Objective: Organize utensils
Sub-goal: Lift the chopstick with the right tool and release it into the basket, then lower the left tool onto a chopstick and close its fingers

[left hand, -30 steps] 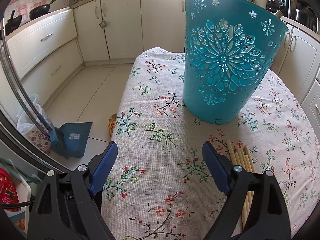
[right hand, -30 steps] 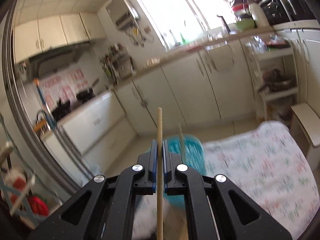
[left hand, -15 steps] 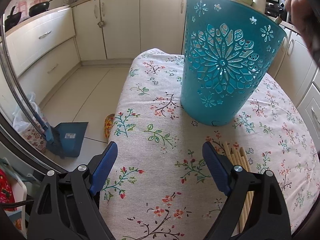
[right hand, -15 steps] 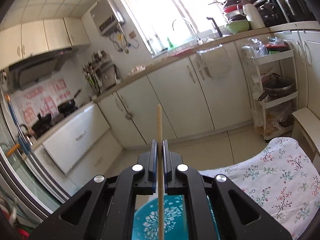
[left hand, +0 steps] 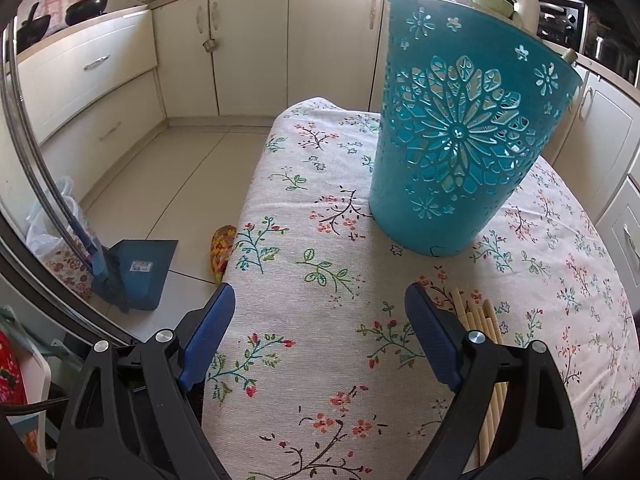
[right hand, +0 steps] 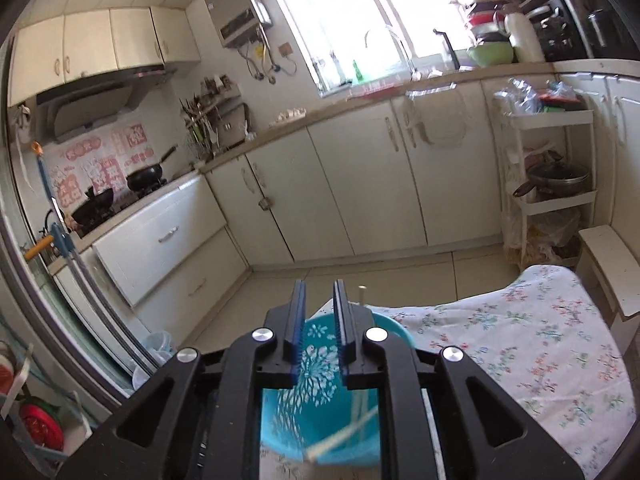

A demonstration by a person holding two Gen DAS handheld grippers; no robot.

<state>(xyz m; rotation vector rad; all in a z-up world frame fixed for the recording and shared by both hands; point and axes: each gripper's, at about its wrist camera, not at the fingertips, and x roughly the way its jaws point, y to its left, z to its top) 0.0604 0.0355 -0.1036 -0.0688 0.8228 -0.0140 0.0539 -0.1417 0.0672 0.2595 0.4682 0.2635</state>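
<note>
Big floral-cloth tabletop (left hand: 320,360) filling the middle and lower right of the left wrist view, cream kitchen cabinets (left hand: 248,44) across the top. Teal cut-out basket (left hand: 456,140) standing upright on it, upper right of centre. Same basket (right hand: 320,392) seen from above in the right wrist view, bottom centre, with pale chopsticks inside (right hand: 352,432), a bit blurred, leaning against the wall, one tip poking above the rim. Left hand-held gripper (left hand: 320,328) low over the cloth at the bottom, blue pads spread wide, nothing between them. Right hand-held gripper (right hand: 319,320) above the basket mouth, pads parted a little, nothing gripped. Bundle of loose chopsticks (left hand: 480,320) flat on the cloth, lower right, partly hidden behind the left gripper's finger. Blue dustpan (left hand: 140,268) on the floor, lower left.
</note>
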